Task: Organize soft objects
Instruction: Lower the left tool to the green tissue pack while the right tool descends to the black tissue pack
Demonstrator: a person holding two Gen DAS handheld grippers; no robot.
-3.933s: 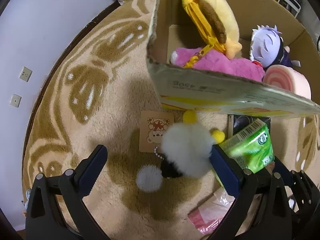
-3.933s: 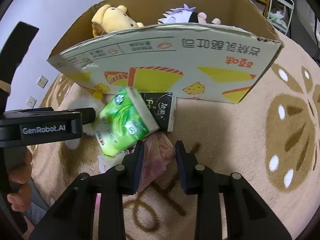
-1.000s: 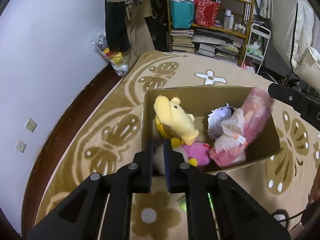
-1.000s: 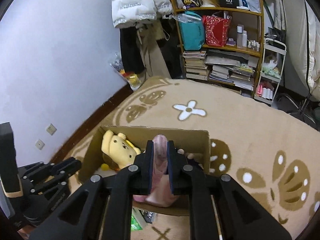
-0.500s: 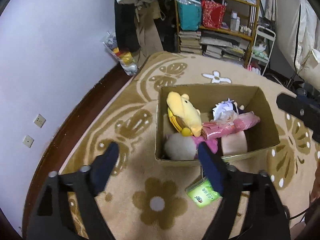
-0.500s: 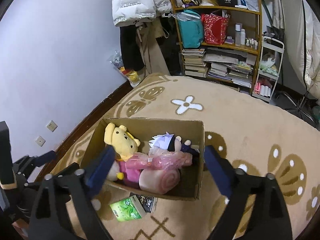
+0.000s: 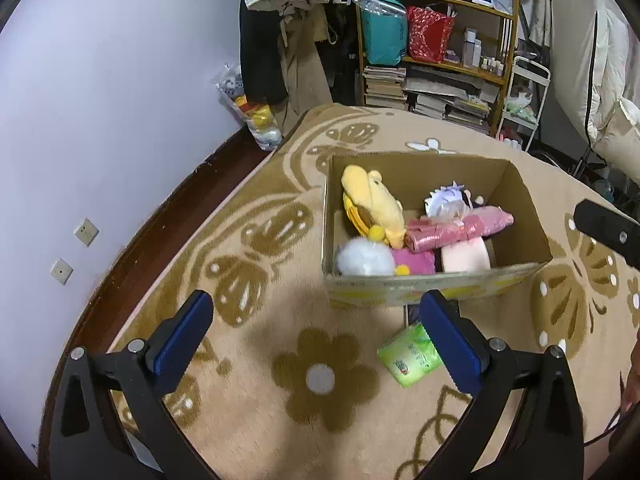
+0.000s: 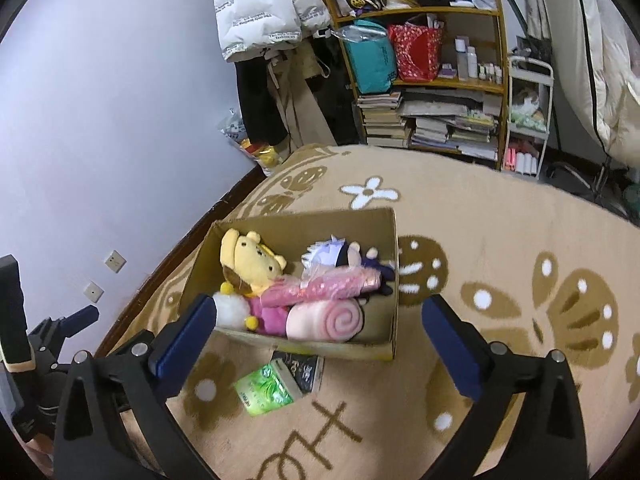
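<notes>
Both grippers have pulled up and back from the box since half a second ago, and the box now sits a little lower and nearer in each frame. A second ago each was pressed shut on something; now the left gripper [image 7: 316,326] stands spread wide with nothing between its blue pads, low in the left wrist view, and the right gripper [image 8: 318,330] is spread just as wide and bare in its own view.

Nearest, on the tan flowered rug [image 7: 256,412], a green tissue pack [image 7: 409,354] lies just in front of the box, with a dark packet [image 8: 301,368] touching it on the box side.

Beyond them the cardboard box [image 8: 390,236] holds the soft things. The white fluffy ball [image 7: 364,258] that lay on the rug four seconds ago is in the box's near left corner, beside a pink plush [image 7: 414,261] and a pink roll [image 8: 328,322]. The pink wrapped bundle [image 8: 320,288] lies across the top. Behind it are the yellow bear [image 8: 250,262] and a white-haired doll [image 8: 324,252].

Farthest, at the upper right, a bookshelf [image 8: 428,80] stands against the wall.
</notes>
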